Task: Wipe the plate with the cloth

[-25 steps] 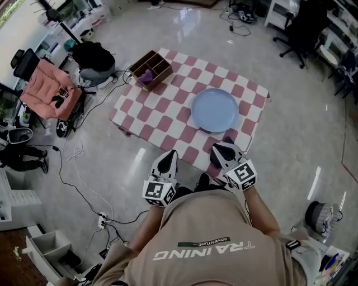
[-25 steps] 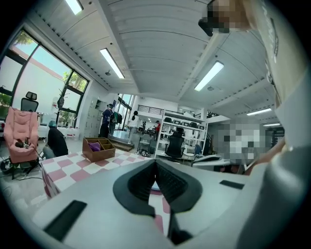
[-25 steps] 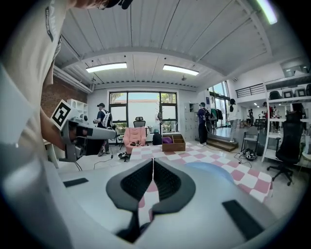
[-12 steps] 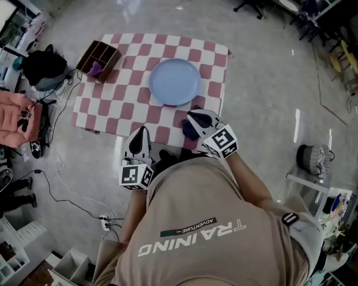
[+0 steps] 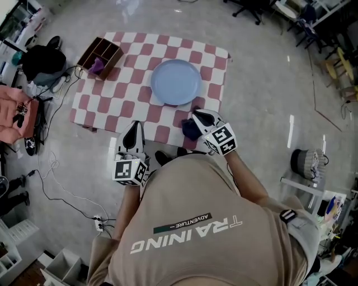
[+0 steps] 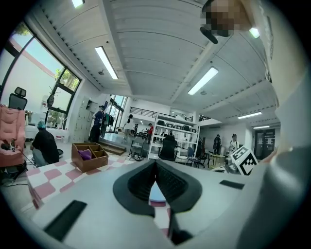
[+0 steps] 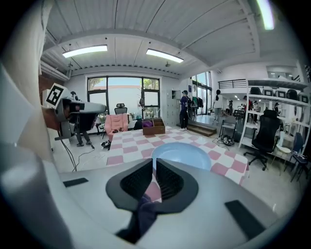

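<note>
The light blue plate (image 5: 175, 82) lies on the red-and-white checked table (image 5: 126, 92), toward its right side; in the right gripper view the plate (image 7: 182, 154) sits straight ahead of the jaws. My right gripper (image 5: 196, 115) hovers at the table's near edge just short of the plate, shut on a dark purple cloth (image 5: 188, 130) that hangs down under its jaws (image 7: 142, 210). Left of it, my left gripper (image 5: 134, 125) is over the floor by the near edge, its fingertips (image 6: 155, 168) meeting with nothing in them.
A wooden divided box (image 5: 100, 56) holding a purple item stands at the table's far left corner. On the floor at the left are a black bag (image 5: 42, 61), a pink garment (image 5: 15, 114) and cables (image 5: 56, 167). Office chairs (image 5: 254, 8) stand beyond the table.
The head view has swung, so the table sits higher and more left in the picture. Both grippers have come closer to the table's near edge; the right one still carries the cloth.
</note>
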Demonstrator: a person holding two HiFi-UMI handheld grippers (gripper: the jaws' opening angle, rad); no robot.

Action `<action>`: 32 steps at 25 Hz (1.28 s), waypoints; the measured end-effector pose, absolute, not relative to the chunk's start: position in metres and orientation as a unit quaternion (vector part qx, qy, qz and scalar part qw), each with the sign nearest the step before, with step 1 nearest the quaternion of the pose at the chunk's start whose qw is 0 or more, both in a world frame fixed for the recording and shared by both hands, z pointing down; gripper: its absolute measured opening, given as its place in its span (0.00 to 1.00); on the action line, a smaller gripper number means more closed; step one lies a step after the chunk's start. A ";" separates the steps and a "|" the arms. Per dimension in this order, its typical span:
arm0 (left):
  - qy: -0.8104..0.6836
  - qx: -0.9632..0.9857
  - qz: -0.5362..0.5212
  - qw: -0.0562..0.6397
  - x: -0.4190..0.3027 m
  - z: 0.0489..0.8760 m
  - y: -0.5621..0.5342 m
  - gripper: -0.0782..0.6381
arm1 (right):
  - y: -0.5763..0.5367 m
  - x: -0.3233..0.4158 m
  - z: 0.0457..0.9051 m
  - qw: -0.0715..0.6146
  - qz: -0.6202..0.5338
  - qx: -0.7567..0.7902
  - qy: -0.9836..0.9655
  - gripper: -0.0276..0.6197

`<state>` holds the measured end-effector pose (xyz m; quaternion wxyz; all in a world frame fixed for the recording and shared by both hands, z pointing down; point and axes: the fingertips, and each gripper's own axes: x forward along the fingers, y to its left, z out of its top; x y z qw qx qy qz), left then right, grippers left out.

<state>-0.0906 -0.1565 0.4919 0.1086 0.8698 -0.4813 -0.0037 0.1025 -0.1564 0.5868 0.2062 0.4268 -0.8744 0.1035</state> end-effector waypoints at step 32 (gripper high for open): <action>-0.481 0.868 -0.004 0.125 -0.118 0.499 -0.166 0.12 | -0.143 0.128 0.736 0.404 0.252 0.382 -0.792 0.43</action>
